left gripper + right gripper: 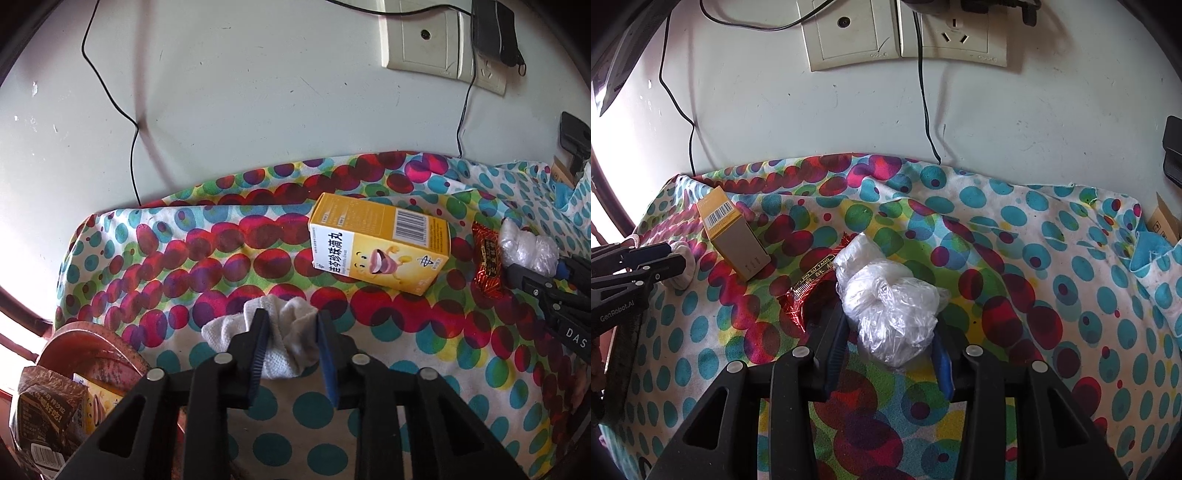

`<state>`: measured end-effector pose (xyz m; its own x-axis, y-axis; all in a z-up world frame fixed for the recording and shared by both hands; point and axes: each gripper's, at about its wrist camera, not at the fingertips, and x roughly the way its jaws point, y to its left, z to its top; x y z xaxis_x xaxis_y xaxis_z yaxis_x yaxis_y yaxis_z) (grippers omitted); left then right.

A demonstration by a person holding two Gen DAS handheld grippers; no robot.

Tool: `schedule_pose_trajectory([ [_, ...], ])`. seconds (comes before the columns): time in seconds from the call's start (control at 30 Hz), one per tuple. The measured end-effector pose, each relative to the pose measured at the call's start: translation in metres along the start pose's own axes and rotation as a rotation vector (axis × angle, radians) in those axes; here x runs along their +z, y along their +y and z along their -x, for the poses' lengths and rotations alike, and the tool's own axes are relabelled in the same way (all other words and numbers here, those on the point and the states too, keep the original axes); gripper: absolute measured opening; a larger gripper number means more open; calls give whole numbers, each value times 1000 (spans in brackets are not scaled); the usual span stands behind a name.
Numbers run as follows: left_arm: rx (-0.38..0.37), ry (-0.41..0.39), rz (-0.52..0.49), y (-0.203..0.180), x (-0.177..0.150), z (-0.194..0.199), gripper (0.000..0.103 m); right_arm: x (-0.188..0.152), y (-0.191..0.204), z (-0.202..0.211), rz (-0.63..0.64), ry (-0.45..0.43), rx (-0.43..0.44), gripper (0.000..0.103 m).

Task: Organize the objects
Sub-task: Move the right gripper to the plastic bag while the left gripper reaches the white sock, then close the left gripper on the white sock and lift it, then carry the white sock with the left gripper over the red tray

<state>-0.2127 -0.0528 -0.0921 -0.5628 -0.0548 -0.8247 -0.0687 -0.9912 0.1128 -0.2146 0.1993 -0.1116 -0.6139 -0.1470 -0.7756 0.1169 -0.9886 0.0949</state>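
Note:
A white cloth (pixel 291 332) lies bunched on the dotted tablecloth (pixel 424 350), and my left gripper (pixel 290 325) is shut on it, both pads pressing its folds. A yellow medicine box (pixel 380 243) lies on its side beyond it. A red candy wrapper (pixel 485 258) rests to the right. In the right wrist view my right gripper (pixel 890 325) is shut on a crumpled clear plastic bag (pixel 886 299). The red candy wrapper (pixel 812 291) lies just left of that bag, and the yellow box (pixel 733 236) sits farther left. The left gripper (pixel 677 258) shows at the left edge on the white cloth (pixel 685 271).
A reddish round tin (pixel 92 350) at the lower left holds a brown snack packet (pixel 40 417) and a yellow box. Black cables (pixel 131 147) hang down the white wall to the table's back edge. Wall sockets (pixel 905 33) sit above. A cardboard box (pixel 1165 221) stands at the far right.

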Motion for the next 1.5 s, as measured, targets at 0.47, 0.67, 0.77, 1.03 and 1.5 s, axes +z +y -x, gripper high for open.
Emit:
schedule_pose_trajectory([
  [0.47,-83,-41,41,-1,-13,27,7,-1,-1,0,-4,-2,4,40],
  [0.67,-70,-86,-3,-12,-29,52,7,-2,0,-1,2,-2,-2,40],
  [0.77,-86,-102,1,-15,-36,65,7,-2,0,-1,6,-2,-7,40],
  [1.03,-130,-158,-42,-29,-33,102,7,-1,2,-2,13,-1,-16,40],
  [1.5,-104,-183,-22,-11,-46,139,7,-1,2,-3,16,0,-19,40],
])
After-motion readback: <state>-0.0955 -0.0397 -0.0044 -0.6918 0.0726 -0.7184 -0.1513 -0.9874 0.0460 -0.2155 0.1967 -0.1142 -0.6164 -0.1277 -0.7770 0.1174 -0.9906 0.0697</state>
